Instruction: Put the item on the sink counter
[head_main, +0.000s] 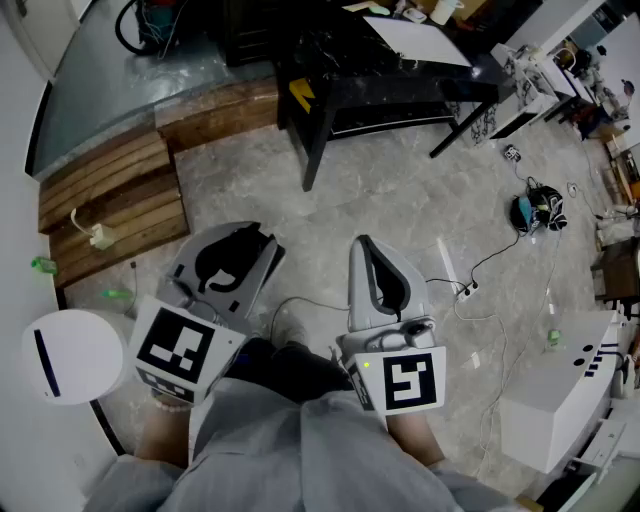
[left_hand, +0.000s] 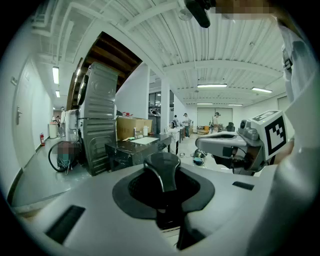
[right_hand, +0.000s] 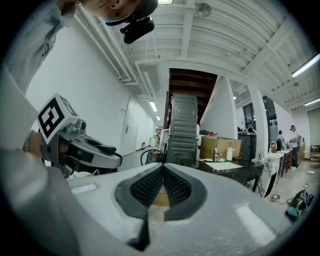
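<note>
Grey sleeves (head_main: 300, 440) nearest, then both grippers: left gripper (head_main: 235, 240) fingers pinching a glossy black item (left_hand: 162, 170) above the floor (head_main: 400, 200), right gripper (right_hand: 162, 169) fingers pressed together. Open floor runs ahead to the black table (head_main: 400, 95) edge. Wooden steps (head_main: 110, 200) left, cables (head_main: 470, 288) and white box (head_main: 560, 390) right.

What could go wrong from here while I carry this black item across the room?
1. The glossy black item in the left gripper looks smooth; it may slip out while walking.
2. A power strip and loose cables lie on the floor ahead, a tripping risk.
3. The right gripper, shut and empty, sits close beside the left; a bump could knock the item loose.
</note>
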